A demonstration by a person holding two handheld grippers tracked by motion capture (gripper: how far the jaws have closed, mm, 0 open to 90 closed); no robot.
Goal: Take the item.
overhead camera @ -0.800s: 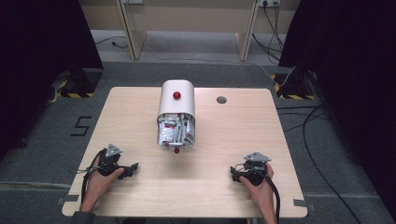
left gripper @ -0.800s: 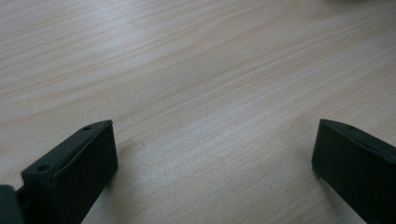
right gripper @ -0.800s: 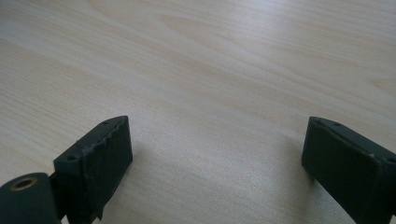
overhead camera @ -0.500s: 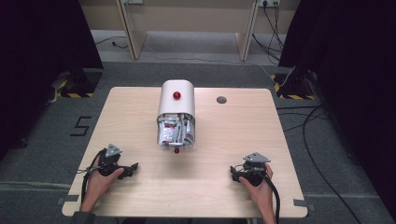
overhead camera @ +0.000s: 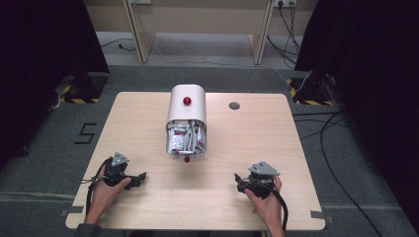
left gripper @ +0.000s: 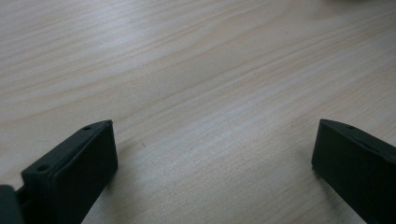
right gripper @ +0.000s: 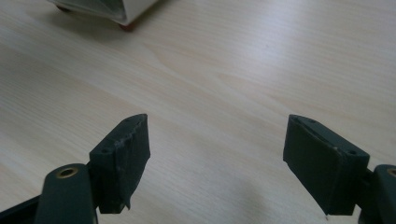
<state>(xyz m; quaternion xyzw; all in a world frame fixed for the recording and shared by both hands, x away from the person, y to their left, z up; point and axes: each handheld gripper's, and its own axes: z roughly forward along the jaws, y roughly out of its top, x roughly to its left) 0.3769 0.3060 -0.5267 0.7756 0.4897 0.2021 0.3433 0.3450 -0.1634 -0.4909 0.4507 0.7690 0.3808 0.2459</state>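
The right claw point(right gripper: 217, 161) rises from the bottom of the frame with its two black jaws spread wide over bare pale wood surface point(right gripper: 243, 70), while at the upper left of the frame sits the corner of a white box point(right gripper: 105, 9) with a red foot beneath.

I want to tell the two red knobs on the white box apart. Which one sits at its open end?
The lower red knob, under the box's open mouth and nearest the person. The other red knob sits on the closed rounded top, farther away.

White container point(overhead camera: 186, 121) blocking mid-surface point(overhead camera: 276, 143), open wood either side, bare stretch between container and both hand-held grippers
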